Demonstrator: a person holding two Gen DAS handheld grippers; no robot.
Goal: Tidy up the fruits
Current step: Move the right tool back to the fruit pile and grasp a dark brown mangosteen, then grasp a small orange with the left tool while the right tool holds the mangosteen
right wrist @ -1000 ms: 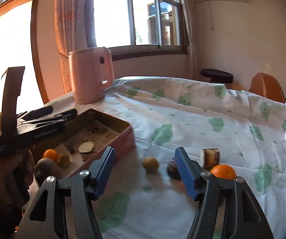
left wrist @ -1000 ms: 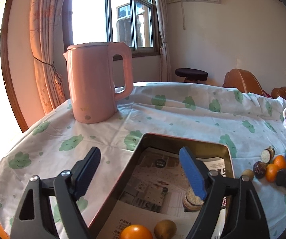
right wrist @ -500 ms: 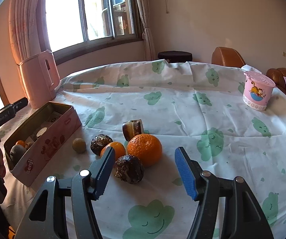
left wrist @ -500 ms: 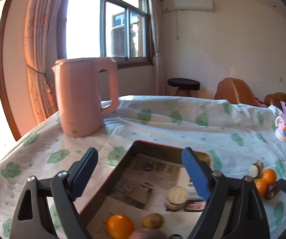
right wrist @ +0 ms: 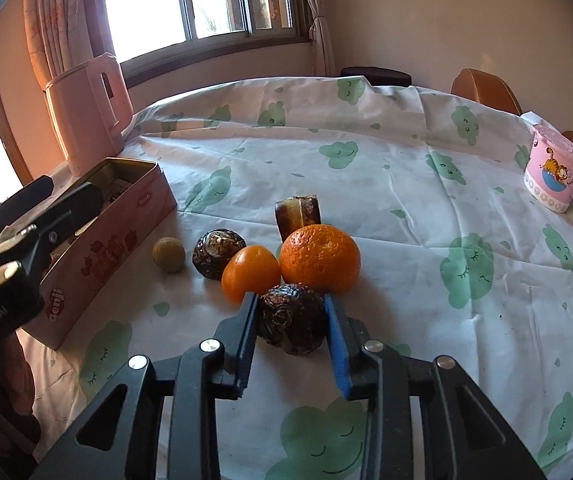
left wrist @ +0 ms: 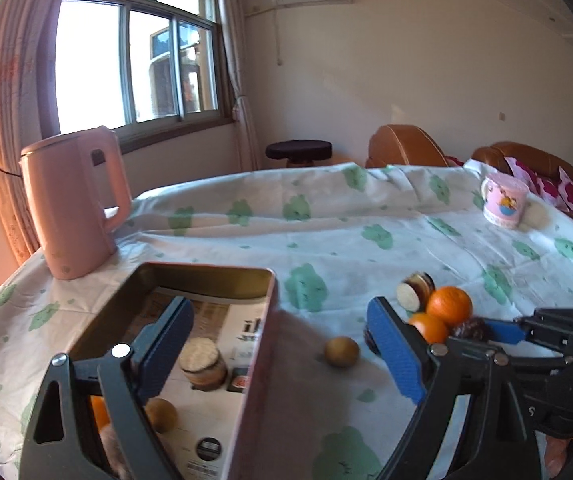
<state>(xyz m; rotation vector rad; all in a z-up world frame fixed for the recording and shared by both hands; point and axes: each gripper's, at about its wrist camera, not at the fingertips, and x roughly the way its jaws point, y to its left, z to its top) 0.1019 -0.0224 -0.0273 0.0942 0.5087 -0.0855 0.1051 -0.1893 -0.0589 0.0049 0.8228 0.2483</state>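
On the cloud-print desk [right wrist: 406, 184], my right tongs [right wrist: 291, 322] have just closed across the middle of a dark wrinkled fruit [right wrist: 290, 318] beside the oranges [right wrist: 318, 258]; it looks light, brittle-skinned. My left tongs [left wrist: 278, 354] gape empty over the tin [left wrist: 206, 276].

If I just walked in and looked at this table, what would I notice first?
Probably the bright fruit pile in the middle: a big orange, a smaller orange and a wrinkly dark fruit, which the right gripper has just closed on. Then the tall pink kettle by the window, and the pink tin at the left with fruit already inside.
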